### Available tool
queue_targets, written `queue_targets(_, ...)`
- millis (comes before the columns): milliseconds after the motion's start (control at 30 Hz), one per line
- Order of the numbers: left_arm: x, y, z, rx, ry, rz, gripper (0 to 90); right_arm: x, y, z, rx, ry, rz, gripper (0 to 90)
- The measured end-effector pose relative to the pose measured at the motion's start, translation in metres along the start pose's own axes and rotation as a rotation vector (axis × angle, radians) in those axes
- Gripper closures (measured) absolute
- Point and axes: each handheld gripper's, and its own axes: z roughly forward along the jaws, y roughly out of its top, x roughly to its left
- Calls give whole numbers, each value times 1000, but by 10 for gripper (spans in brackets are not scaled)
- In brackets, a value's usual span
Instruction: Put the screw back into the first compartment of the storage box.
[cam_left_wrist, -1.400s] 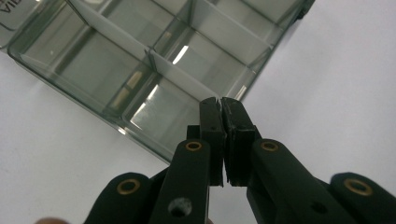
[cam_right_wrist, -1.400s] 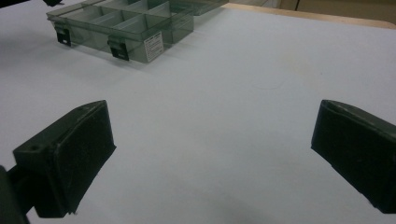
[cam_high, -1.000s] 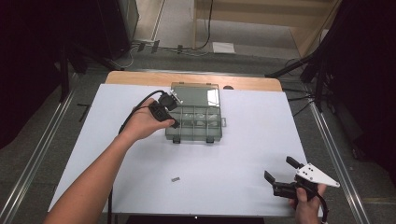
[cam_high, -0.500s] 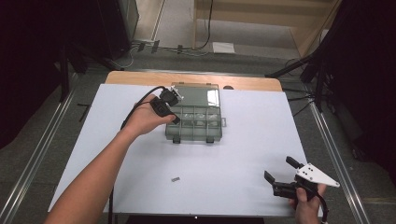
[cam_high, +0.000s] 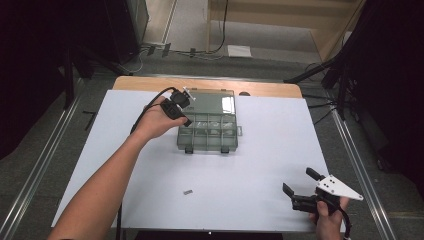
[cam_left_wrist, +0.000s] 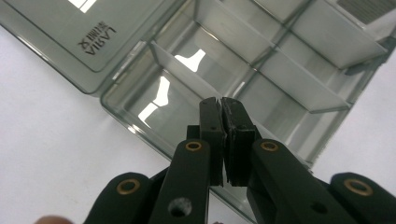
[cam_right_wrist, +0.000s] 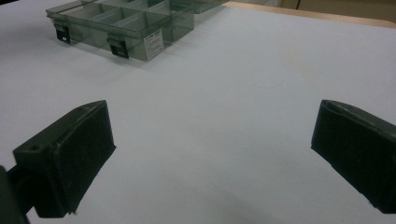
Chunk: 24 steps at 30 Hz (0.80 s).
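Two grippers | left gripper (cam_left_wrist: 222, 105) fingers pressed together, empty, over smoky clear-plastic compartment box (cam_high: 212, 132) | right gripper (cam_high: 300, 187) fingers wide, empty

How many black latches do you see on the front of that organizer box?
2: left latch near the box's front left corner, right latch toward the front right. Both also show in the right gripper view.

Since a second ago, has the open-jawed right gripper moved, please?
No. The right gripper sits at the same spot near the white table's front right corner.

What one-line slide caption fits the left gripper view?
Shut left gripper poised over a corner compartment of the open clear organiser box, nothing visible between its jaws.
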Motion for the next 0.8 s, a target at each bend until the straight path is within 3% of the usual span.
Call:
queue_targets(233, 7, 5, 8, 10, 36, -10, 880, -1, 0, 0, -2, 0, -4, 0)
queue_targets(400, 9, 5, 13, 28, 15, -13, 871, -1, 0, 0, 0, 1, -3, 0)
queue_targets(800, -1, 2, 0, -36, -34, -20, 384, 0, 0, 0, 2, 1, -3, 0)
